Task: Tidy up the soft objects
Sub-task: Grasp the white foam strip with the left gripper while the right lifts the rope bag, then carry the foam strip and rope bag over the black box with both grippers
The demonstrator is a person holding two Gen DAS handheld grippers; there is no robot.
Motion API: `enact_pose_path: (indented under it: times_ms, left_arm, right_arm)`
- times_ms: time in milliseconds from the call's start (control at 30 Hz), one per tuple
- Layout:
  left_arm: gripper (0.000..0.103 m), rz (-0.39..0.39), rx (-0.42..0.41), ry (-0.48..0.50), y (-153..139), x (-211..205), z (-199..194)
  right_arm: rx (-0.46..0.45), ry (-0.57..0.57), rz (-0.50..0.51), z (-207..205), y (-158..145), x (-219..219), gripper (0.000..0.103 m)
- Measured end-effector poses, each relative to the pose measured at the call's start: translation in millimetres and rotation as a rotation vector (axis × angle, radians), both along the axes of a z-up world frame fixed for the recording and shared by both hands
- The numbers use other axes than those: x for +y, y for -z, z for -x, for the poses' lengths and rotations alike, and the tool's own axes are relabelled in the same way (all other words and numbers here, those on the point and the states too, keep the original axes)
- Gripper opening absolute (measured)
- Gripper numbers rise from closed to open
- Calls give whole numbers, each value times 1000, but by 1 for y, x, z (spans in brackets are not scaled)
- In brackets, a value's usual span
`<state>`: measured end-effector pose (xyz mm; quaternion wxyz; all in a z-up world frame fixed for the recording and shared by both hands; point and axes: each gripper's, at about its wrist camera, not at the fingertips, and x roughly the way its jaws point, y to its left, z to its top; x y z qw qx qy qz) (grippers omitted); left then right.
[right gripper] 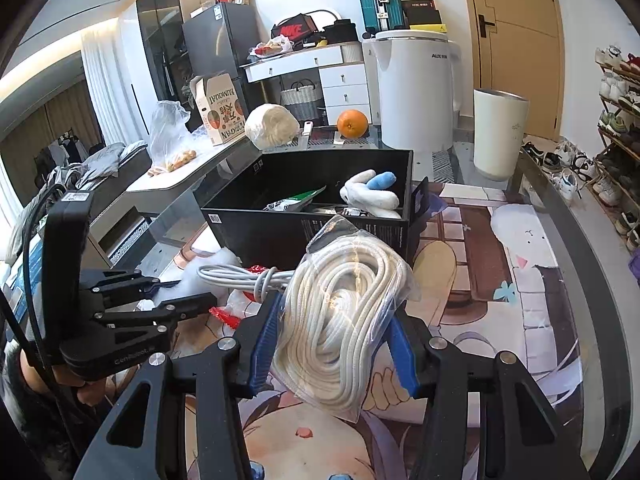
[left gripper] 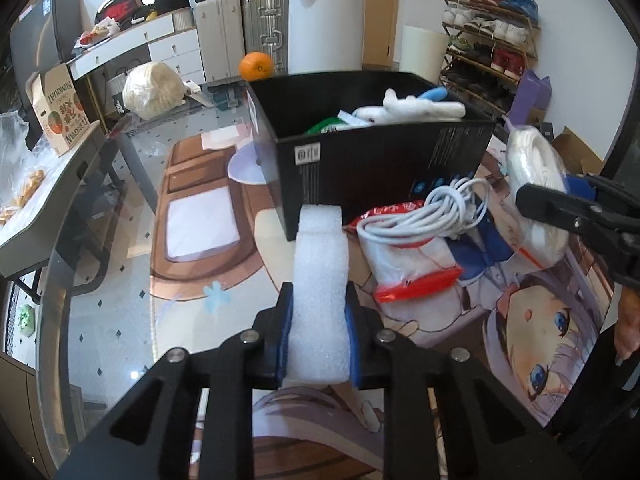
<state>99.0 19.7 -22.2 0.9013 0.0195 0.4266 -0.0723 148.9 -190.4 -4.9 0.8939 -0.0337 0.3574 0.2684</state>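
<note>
Left gripper (left gripper: 318,332) clamped on a white foam strip (left gripper: 318,280), blue pads squeezing its lower end from both sides. Strip's long axis runs straight out along the fingers, away from the camera; its far end reaches the near corner of the black box (left gripper: 384,168). Whether it's lifted clear of the mat (left gripper: 540,340), can't tell.

Right gripper (right gripper: 328,340) gripping a bagged coil of white rope (right gripper: 340,320), pads pressing in on both flanks of the bag. Coil is an elongated oval, long axis roughly along the fingers and tilted a bit left at the near end; the bag's loose end points up toward the box. From the left wrist view the bag is held up off the mat, right of the box.

Just past the foam, on the mat: a bundled white cable (left gripper: 432,216) lying on top of a clear bag with red edges (left gripper: 416,272), both touching the front of the box.

Further out, the box stands open on the mat, holding a white-and-blue plush (right gripper: 372,194) at the right and a green-and-white packet (right gripper: 296,200) toward the left.

Behind the box on the glass table (left gripper: 132,208): an orange (left gripper: 256,66).
</note>
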Motion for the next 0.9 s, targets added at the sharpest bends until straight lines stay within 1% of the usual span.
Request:
enact_pose_path:
  times_ms: [200, 467, 700, 900]
  left_arm:
    - [20, 17, -26, -13, -8, 4, 4]
    - [20, 58, -88, -43, -23, 17, 11]
    - [20, 105, -169, -40, -44, 26, 21]
    - [20, 111, -215, -40, -60, 25, 23]
  right_arm:
    - [-4, 9, 1, -2, 0, -1, 50]
    - [-21, 17, -1, -3, -3, -4, 50]
    - [-53, 13, -12, 0, -13, -7, 50]
    - [-79, -2, -19, -3, -28, -8, 50]
